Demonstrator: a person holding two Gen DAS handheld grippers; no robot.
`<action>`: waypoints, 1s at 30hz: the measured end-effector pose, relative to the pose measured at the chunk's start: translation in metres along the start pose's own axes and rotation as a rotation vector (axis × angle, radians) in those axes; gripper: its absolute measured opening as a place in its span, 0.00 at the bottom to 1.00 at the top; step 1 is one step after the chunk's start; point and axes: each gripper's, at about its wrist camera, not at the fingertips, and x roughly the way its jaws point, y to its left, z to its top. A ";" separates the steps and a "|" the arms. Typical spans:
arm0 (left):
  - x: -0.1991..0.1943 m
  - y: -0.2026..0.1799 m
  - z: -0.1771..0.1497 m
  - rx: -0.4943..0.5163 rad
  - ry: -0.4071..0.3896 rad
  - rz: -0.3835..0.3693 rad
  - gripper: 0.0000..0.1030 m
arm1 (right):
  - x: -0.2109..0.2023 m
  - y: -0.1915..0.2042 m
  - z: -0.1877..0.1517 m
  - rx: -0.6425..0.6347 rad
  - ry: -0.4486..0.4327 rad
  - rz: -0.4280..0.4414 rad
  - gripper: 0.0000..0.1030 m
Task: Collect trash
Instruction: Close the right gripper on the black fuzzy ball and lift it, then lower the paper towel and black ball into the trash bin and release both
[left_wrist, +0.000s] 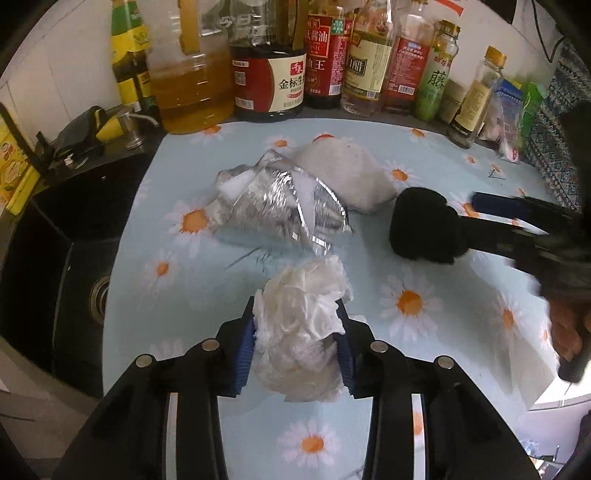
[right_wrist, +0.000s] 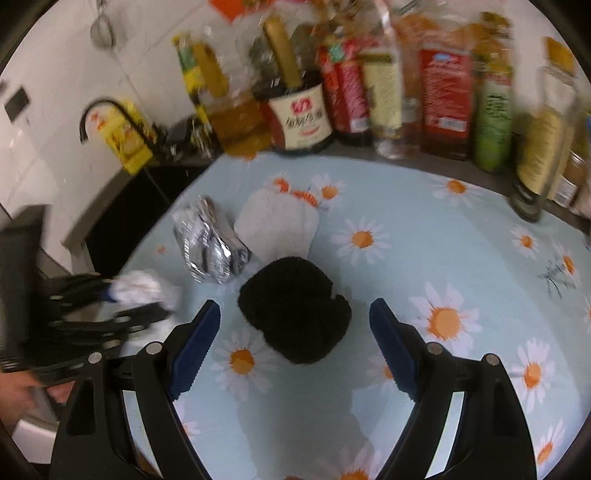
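Note:
My left gripper (left_wrist: 297, 315) is shut on a crumpled white paper tissue (left_wrist: 301, 332), held just above the daisy-print tablecloth (left_wrist: 461, 155). A crushed silver foil wrapper (left_wrist: 275, 205) lies ahead of it, with a white fluffy cloth (left_wrist: 351, 175) behind. My right gripper (right_wrist: 295, 317) is open, its blue pads on either side of a black fuzzy lump (right_wrist: 295, 312) on the cloth. The foil wrapper (right_wrist: 210, 243), white cloth (right_wrist: 280, 229) and tissue (right_wrist: 144, 288) also show in the right wrist view. The right gripper's fingers (left_wrist: 495, 201) show beside the black lump (left_wrist: 424, 227) in the left wrist view.
A row of oil, soy sauce and vinegar bottles (left_wrist: 269, 74) lines the back edge of the counter. A black sink (left_wrist: 74, 236) with a black tap (right_wrist: 107, 110) lies to the left. Small packets (left_wrist: 511, 122) stand at the right.

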 end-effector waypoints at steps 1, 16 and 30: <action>-0.005 0.002 -0.005 -0.015 -0.001 -0.008 0.35 | 0.010 0.002 0.001 -0.032 0.025 -0.009 0.80; -0.054 0.014 -0.060 -0.101 -0.017 -0.036 0.35 | 0.032 0.010 0.000 -0.104 0.090 0.001 0.62; -0.073 0.019 -0.061 -0.011 -0.056 -0.104 0.35 | -0.035 0.028 -0.018 0.004 -0.026 -0.035 0.61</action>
